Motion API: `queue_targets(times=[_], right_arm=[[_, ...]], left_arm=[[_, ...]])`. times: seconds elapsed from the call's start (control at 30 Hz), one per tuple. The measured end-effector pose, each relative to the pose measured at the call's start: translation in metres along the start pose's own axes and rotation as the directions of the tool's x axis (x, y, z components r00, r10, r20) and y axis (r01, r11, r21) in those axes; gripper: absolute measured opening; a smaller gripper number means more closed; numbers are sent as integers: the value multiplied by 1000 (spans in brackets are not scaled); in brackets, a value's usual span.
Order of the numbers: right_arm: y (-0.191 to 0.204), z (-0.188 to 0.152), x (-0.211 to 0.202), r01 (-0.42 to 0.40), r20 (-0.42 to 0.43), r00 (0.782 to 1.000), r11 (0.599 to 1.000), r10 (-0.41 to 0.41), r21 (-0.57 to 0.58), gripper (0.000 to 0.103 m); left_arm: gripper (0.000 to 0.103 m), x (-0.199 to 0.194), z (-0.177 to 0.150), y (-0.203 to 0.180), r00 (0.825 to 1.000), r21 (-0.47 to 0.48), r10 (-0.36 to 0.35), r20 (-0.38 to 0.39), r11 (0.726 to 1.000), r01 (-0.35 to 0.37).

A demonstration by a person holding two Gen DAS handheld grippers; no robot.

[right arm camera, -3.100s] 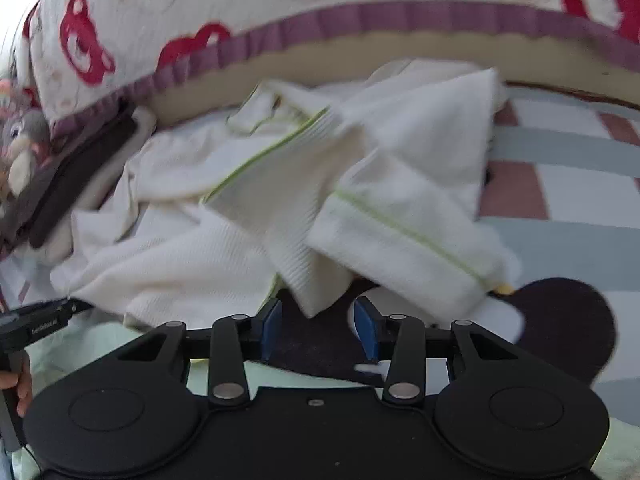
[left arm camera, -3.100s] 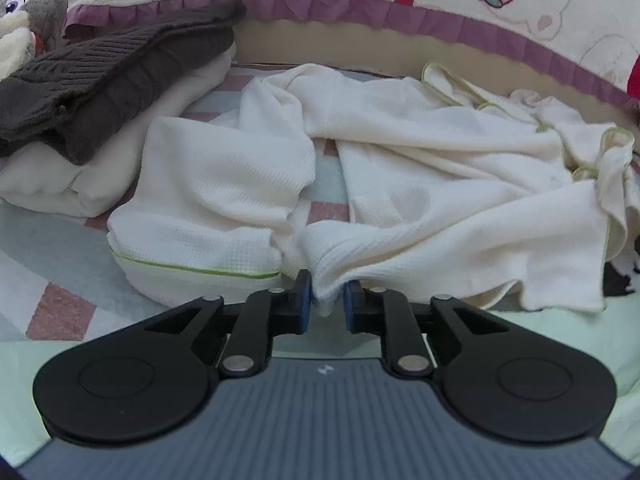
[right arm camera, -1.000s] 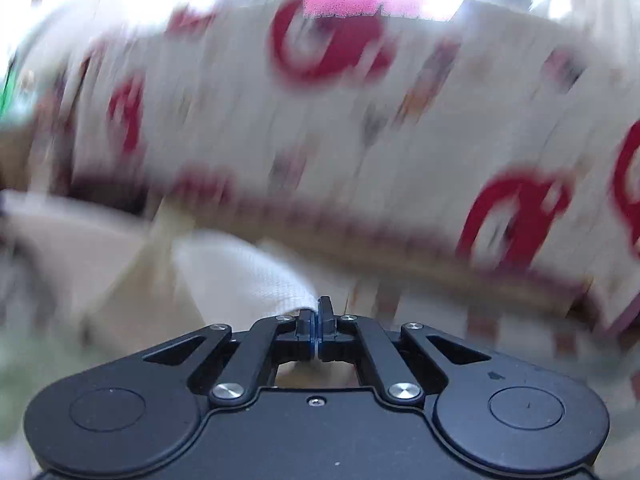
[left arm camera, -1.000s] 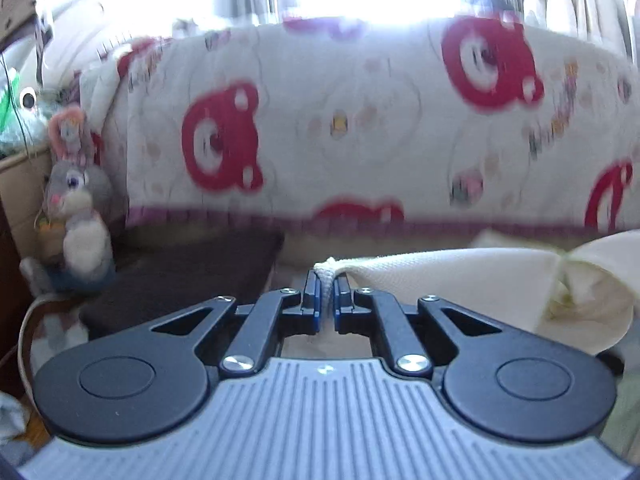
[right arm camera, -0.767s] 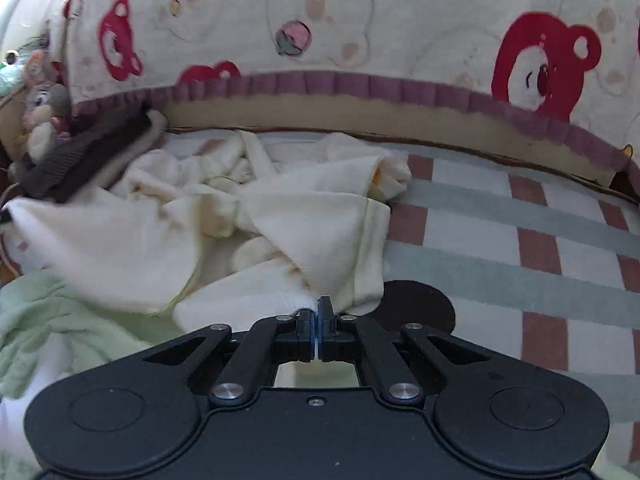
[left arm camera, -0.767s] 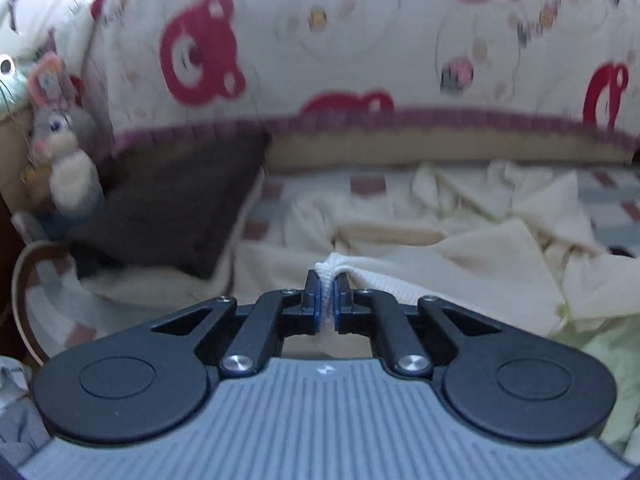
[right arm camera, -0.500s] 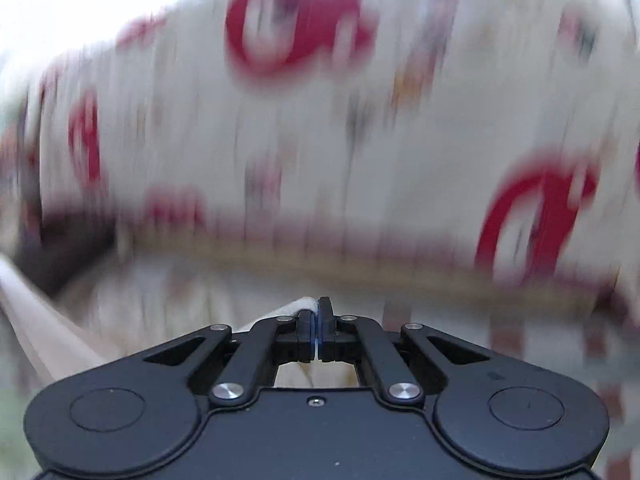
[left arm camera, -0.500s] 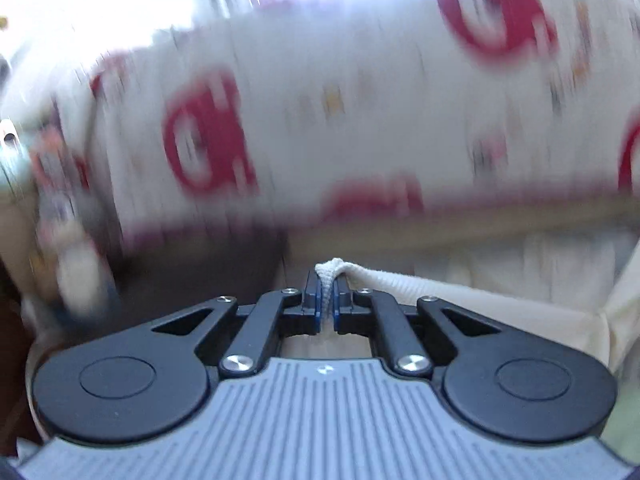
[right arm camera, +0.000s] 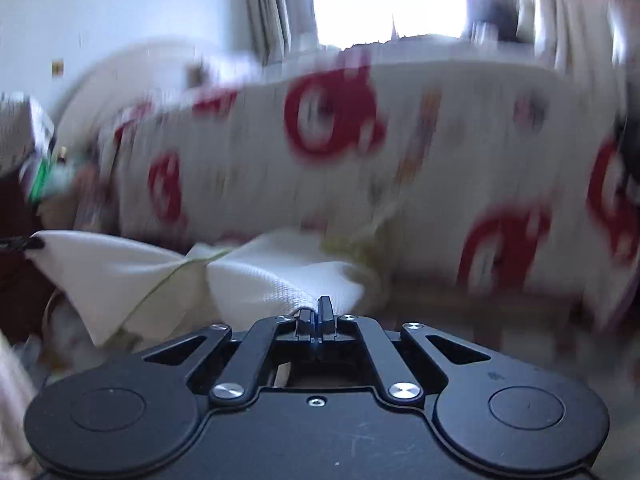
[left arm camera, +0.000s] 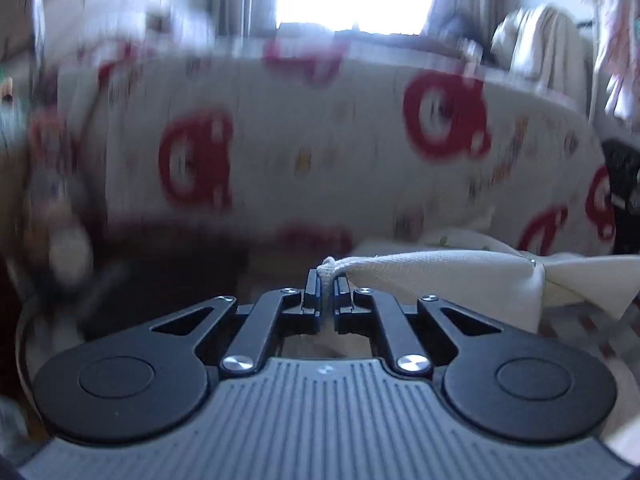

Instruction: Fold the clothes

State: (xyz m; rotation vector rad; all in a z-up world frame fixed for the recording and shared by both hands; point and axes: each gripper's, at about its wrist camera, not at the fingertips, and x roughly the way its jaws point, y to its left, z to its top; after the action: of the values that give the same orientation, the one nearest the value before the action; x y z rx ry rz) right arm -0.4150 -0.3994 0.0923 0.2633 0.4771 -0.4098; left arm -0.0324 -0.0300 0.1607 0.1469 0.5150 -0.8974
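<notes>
Motion blur smears the bear-print cover (left arm camera: 320,152) beyond both grippers, and a dark shape (left arm camera: 168,272) left of the left gripper (left arm camera: 328,284) is unreadable.

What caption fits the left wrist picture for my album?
Left hand-held gripper shut on a cream garment, lifted before a bear-print cover.

one cream garment (left arm camera: 448,276), two grippers, left gripper (left arm camera: 327,280), right gripper (right arm camera: 318,312), one bear-print cover (left arm camera: 320,140)

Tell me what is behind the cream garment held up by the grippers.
Behind the cream garment stands a sofa back draped in a red bear-print cover, with a bright window above. The seat below is hidden.
</notes>
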Motion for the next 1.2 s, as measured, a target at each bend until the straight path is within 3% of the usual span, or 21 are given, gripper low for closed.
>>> queue_targets(times=[0.07, 0.2, 0.27, 0.4, 0.5, 0.57, 0.67, 0.8, 0.93, 0.97, 1.0, 1.07, 1.1, 1.13, 1.2], right_arm=[[-6, -38, 20, -30, -161, 986, 998, 38, 56, 1], [-20, -83, 66, -15, -330, 942, 989, 63, 145, 1], [-18, -80, 78, -41, -342, 935, 984, 99, 172, 1], [-3, -51, 77, -144, -323, 927, 977, 190, 159, 1], [5, -40, 55, -264, -327, 886, 937, 330, 230, 3], [24, -36, 34, -300, -341, 880, 943, 332, 145, 3], [46, -39, 18, -351, -380, 854, 932, 357, 87, 3], [52, -79, 57, -345, -535, 760, 927, 368, 148, 3], [60, -118, 96, -290, -697, 645, 944, 312, 155, 10], [64, -116, 96, -311, -704, 643, 943, 301, 118, 12], [68, -114, 95, -333, -708, 643, 939, 291, 83, 15], [66, -93, 86, -385, -665, 680, 922, 309, 35, 37], [59, -81, 81, -395, -624, 711, 918, 323, 24, 40], [52, -67, 77, -406, -579, 741, 914, 341, 19, 42], [35, -45, 79, -399, -497, 787, 916, 366, 42, 44]], left_arm=[[5, 20, -40, 16, 992, -45, 6, -126, 999, -11], [5, 52, -113, 41, 944, -140, -25, -330, 990, -23], [5, 60, -125, 43, 934, -175, -44, -355, 984, -20], [5, 44, -113, 38, 945, -122, -29, -327, 992, -12], [5, 23, -100, 37, 949, -105, -19, -316, 994, -15], [5, 12, -97, 41, 941, -134, -12, -337, 990, -35], [5, 6, -104, 49, 892, -111, 60, -449, 986, -123], [5, 31, -147, 72, 805, -203, 16, -593, 964, -169], [7, 65, -185, 69, 672, -131, 79, -737, 958, -256], [8, 69, -185, 64, 655, -90, 105, -748, 962, -256], [12, 70, -180, 58, 658, -51, 122, -743, 970, -238], [22, 66, -156, 54, 696, -34, 111, -709, 981, -191], [30, 64, -144, 52, 715, -25, 104, -691, 986, -168], [32, 64, -127, 50, 732, 24, 142, -666, 985, -168], [33, 66, -92, 41, 778, 66, 146, -611, 989, -133]])
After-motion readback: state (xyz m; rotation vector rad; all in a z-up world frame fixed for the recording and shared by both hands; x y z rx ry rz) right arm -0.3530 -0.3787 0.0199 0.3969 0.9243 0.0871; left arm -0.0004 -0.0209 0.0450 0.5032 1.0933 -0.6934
